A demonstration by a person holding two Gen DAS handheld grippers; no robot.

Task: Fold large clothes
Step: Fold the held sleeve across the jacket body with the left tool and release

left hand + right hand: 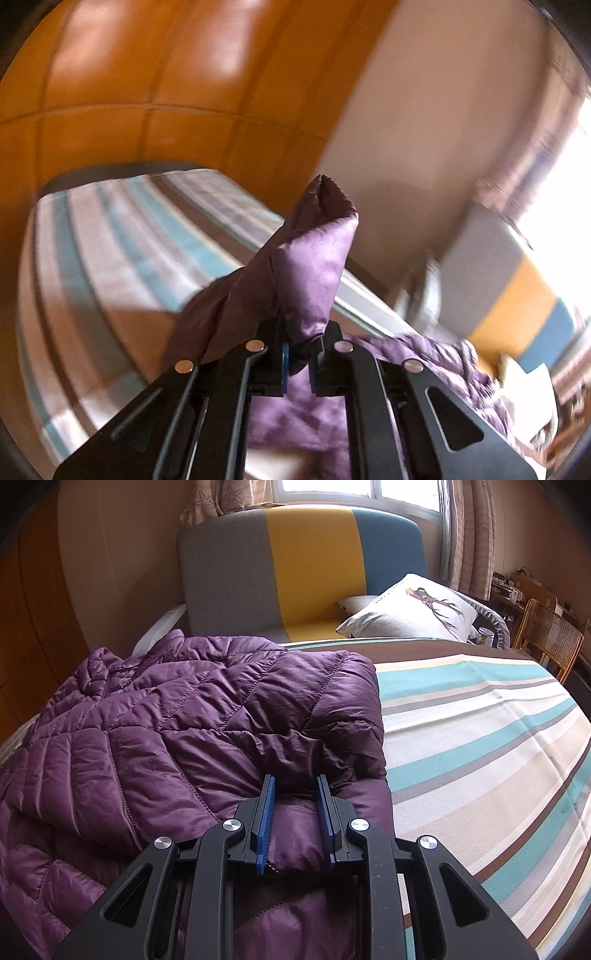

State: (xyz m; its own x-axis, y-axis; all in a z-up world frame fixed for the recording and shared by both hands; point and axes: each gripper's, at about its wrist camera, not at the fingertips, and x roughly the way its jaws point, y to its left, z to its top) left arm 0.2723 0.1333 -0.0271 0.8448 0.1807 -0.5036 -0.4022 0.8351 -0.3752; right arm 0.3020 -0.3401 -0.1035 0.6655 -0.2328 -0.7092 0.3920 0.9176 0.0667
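Two hand-held grippers grasp one purple quilted jacket (177,716), which lies on the left part of a bed with a striped cover (480,738). The right hand-held gripper (297,786) is clenched on a thick fold at the jacket's near edge; its blue pads (265,827) press the fabric from both sides. The left hand-held gripper (301,343) is clenched on a narrow end of the jacket (310,258), and this end stands up above the bed. The left wrist picture is blurred. Near the headboard (306,565) rests a white pillow (410,609).
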